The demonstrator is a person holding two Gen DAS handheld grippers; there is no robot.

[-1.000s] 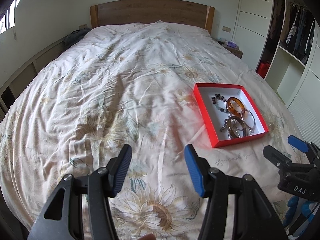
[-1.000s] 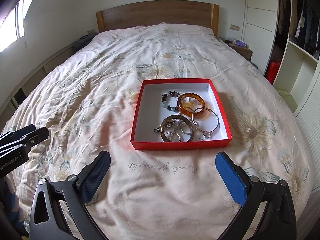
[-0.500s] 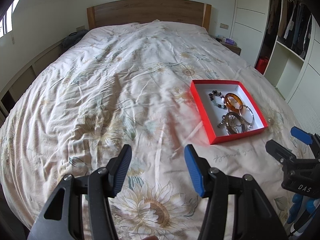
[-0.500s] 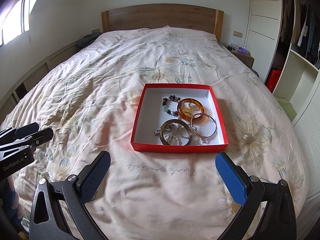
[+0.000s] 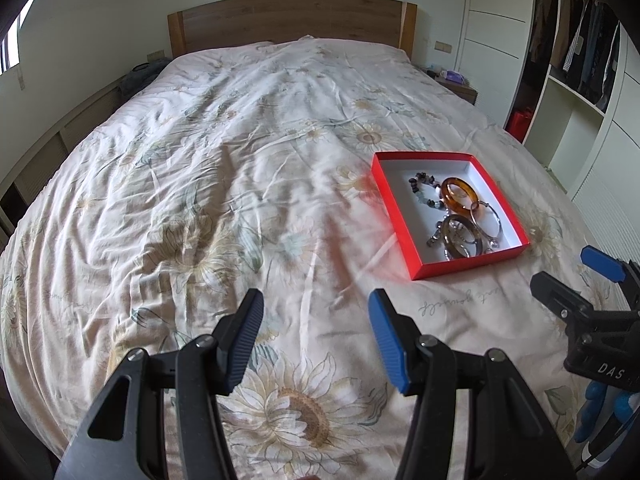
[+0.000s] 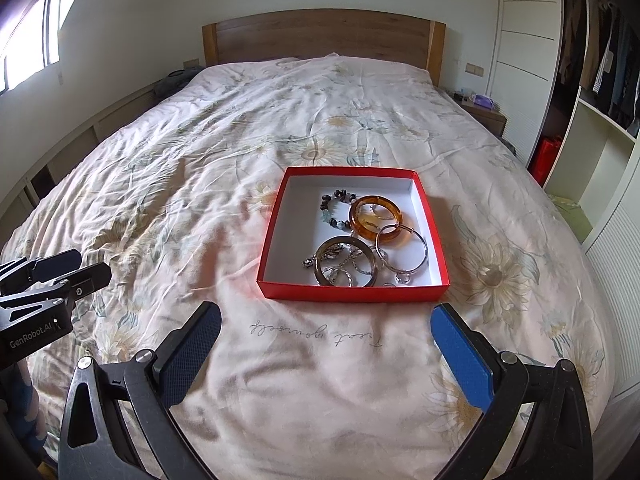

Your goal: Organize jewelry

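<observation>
Right wrist view, catalogued left to right as we find it. The left black two-finger gripper with blue pads (image 6: 60,270) hovers over the rumpled floral cotton bedspread (image 6: 168,184), its jaws apart and holding nothing. The right gripper of the same make (image 6: 326,340) stands wide open and empty, just short of the shallow red cardboard box with a white lining (image 6: 276,220).

All the jewelry we see lies inside the box, heaped toward its right side:
- dark beaded stone bracelet (image 6: 334,208), knobbly;
- glossy amber resin bangle (image 6: 376,220), thick and rigid;
- broad grey-brown bangle (image 6: 346,260) over tangled silver rings;
- thin silver wire hoop (image 6: 402,252), overlapping its neighbours.

This fits either a finished gathering or a sorting yet to come. For any pick we judge rigid bangles easiest; pinch one rim only, lifting clear of the chains.
</observation>
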